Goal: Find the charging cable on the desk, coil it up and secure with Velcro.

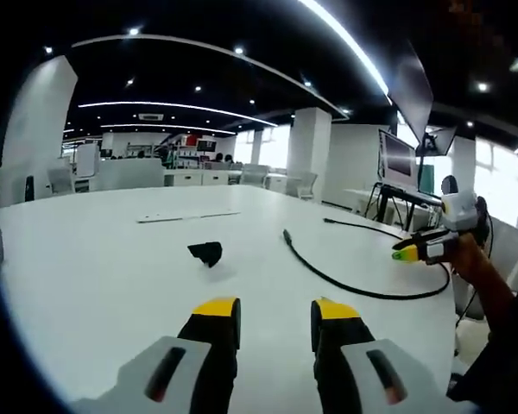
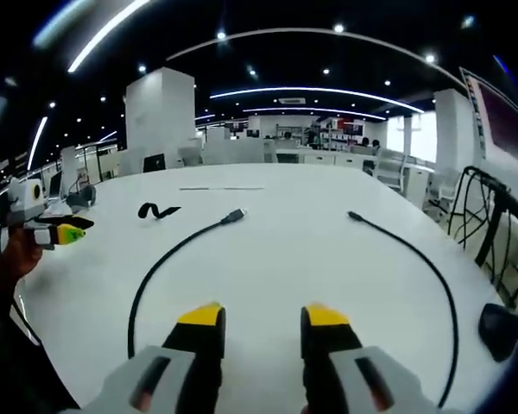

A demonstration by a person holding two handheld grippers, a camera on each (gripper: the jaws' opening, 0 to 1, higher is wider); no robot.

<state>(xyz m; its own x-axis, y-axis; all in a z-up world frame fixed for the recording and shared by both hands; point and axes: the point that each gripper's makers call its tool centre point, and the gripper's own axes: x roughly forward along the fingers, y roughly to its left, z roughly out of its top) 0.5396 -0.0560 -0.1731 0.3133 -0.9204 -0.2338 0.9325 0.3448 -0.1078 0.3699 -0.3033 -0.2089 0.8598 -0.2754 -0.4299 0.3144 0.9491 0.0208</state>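
both grippers hover over the white desk (image 2: pixel 328 259), nothing held. left gripper (image 1: pixel 276 315): yellow-tipped jaws spread, only bare desk between them. right gripper (image 2: pixel 263 321): same, jaws apart and empty. the long thin black charging cable (image 2: pixel 160 267) lies loose in a wide u on the desk; in the right gripper view one plug end (image 2: pixel 234 215) sits ahead of the jaws and slightly left, the other end (image 2: pixel 356 216) ahead and right, and the loop runs back on both sides of the jaws toward the desk's near edge. the small crumpled black velcro strap (image 1: pixel 207 252) is apart from the cable, ahead-left of the left jaws. risks as i read them: cable is thin and flat on a smooth top, so a shallow pinch likely skids it instead of lifting it; grabbing mid-run leaves both free ends whipping and the coil uneven; the slack by the edge could slide off if tugged; the strap is light and may get pushed away or stick to itself before it wraps. i'd start from a plug end.
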